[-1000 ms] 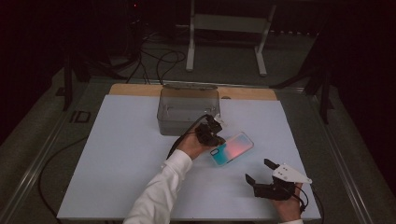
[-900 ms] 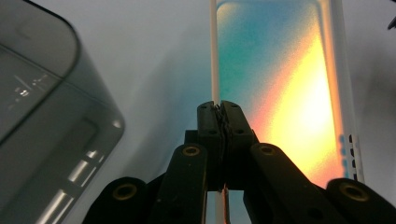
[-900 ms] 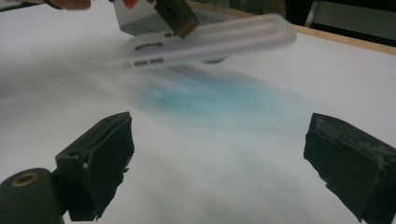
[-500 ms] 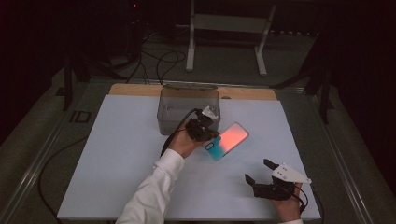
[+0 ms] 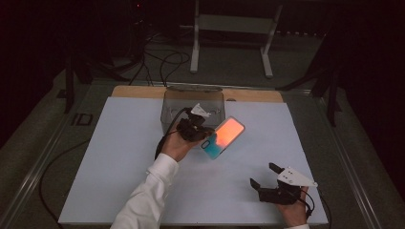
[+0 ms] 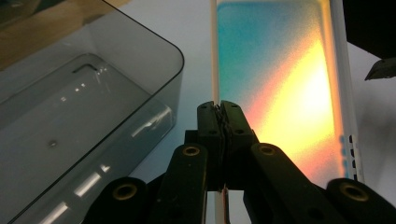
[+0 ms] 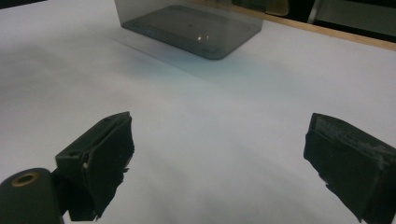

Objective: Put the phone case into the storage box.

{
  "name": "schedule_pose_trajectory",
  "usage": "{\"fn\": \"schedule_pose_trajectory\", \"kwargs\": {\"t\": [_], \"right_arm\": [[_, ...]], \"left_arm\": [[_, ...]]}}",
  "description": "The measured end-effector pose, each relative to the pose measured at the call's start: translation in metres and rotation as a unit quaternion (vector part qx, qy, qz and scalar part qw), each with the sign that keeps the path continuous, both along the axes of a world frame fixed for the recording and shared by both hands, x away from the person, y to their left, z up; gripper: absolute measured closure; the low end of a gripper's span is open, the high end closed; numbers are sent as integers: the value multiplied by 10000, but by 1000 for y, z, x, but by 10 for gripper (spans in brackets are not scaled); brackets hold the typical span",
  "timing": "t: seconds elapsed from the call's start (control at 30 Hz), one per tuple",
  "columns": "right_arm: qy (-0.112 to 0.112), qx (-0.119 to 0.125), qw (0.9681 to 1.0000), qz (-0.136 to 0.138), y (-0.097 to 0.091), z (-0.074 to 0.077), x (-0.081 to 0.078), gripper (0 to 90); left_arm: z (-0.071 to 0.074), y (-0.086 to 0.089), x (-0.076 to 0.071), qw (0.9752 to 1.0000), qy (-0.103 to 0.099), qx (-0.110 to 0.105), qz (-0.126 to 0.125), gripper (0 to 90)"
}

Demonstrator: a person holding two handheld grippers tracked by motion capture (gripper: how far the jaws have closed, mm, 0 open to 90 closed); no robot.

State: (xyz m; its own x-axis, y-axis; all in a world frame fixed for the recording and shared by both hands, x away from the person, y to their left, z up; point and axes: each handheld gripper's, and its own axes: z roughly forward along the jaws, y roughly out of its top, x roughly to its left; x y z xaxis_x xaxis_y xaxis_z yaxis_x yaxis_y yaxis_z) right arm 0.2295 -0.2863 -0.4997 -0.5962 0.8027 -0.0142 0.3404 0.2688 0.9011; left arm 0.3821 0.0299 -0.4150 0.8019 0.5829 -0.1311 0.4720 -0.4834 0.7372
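Fingers point(image 6: 219, 109) of the left gripper point(image 5: 203, 133) pinch the phone case point(image 5: 223, 137) edge, its long axis slanting up-right.

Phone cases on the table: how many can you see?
1. The phone case is held off the table in the left gripper, beside the grey bin.

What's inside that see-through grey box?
Nothing is inside the grey box: its bare floor shows through the tinted walls. In the high view the left gripper, shut on the phone case, covers its near wall there.
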Motion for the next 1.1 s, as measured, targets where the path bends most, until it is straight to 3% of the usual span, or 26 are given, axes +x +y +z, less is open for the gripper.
{"fn": "schedule_pose_trajectory", "kwargs": {"t": [0.53, 0.87, 1.1], "right_arm": [[33, -9, 10000, 15, 2, -1, 0, 82], [48, -47, 10000, 25, 4, -1, 0, 82], [60, -51, 10000, 31, 5, -1, 0, 82]], "left_arm": [[2, 51, -12, 9978, -187, -296, 556, 890], [0, 85, -24, 9937, -353, -415, 981, 890], [-3, 107, -35, 9906, -494, -357, 1221, 890]]}}
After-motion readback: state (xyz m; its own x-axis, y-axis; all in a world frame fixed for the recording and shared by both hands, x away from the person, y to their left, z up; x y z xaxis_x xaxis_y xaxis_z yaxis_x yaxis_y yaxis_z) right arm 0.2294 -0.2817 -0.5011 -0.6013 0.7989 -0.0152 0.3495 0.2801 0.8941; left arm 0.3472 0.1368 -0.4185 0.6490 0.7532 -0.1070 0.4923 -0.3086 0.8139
